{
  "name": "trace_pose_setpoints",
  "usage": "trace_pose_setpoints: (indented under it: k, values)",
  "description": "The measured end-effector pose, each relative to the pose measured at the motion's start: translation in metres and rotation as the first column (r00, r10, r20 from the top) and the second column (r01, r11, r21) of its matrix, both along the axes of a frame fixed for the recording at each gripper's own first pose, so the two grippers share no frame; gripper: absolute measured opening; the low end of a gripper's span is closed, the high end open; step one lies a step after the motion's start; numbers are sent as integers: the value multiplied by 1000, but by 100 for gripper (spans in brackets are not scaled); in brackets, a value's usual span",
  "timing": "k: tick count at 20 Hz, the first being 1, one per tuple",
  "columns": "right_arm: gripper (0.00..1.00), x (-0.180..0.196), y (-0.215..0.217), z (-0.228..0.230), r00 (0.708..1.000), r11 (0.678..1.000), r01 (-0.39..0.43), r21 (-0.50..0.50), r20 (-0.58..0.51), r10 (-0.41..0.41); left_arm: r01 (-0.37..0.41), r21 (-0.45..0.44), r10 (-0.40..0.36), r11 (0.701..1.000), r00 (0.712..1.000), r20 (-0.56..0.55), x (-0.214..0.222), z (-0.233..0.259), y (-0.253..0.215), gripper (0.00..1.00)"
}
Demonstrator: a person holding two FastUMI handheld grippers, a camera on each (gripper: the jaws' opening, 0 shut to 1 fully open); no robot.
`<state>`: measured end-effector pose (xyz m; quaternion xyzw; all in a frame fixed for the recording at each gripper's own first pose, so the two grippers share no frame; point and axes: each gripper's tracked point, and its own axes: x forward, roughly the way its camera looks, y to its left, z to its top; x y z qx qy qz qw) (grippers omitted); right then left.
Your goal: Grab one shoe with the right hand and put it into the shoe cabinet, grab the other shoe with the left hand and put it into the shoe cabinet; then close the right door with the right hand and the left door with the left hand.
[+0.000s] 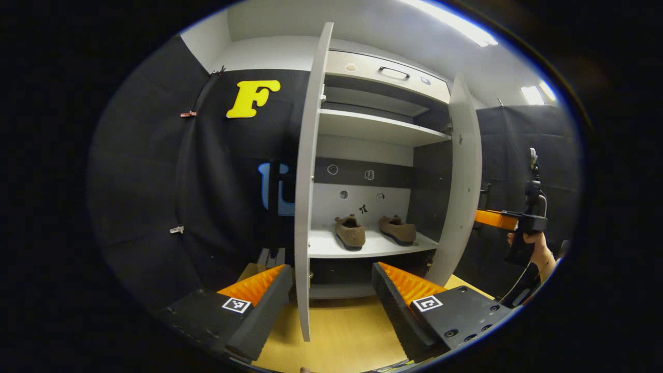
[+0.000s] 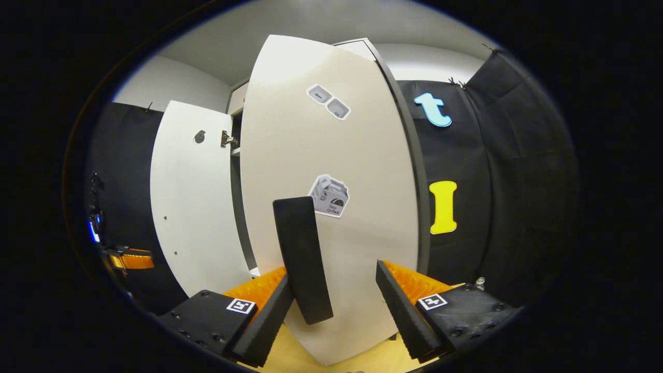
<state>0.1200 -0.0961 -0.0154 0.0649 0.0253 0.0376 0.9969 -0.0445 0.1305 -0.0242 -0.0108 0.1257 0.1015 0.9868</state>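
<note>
Two brown shoes [image 1: 350, 231] [image 1: 398, 229] sit side by side on the lower shelf [image 1: 331, 248] of the white shoe cabinet. Both doors stand open. In the left gripper view the left door [image 1: 308, 181] is edge-on, its lower edge between the fingers of my open left gripper [image 1: 329, 269]. Beyond the right door [image 1: 463, 181], a hand holds the right gripper [image 1: 510, 220]. In the right gripper view the right door's outer face [image 2: 362, 181] is close ahead. Its black handle [image 2: 303, 259] lies between the fingers of my open right gripper [image 2: 331, 272], beside the left finger.
A drawer with a handle [image 1: 393, 72] tops the cabinet, above an upper shelf [image 1: 373, 127]. The floor is light wood [image 1: 342, 331]. Black cloth walls flank the cabinet. The left door [image 2: 191, 207] and the left gripper [image 2: 127, 258] appear at the left of the right gripper view.
</note>
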Motion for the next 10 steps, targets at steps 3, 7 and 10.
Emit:
trace_pose_setpoints:
  k: [3,7,10]
  values:
    - [98,31,24,-3,1000,999,11,-51,19,-11,-52,6,52,999,999,8,-18,5,12,98]
    - [98,56,35,-5,999,997,28,-72,30,-26,-125,-4,125,992,992,29,-29,10,32,98]
    - [98,73,41,-9,999,999,41,-28,22,-40,-153,12,152,988,986,63,-28,21,55,97]
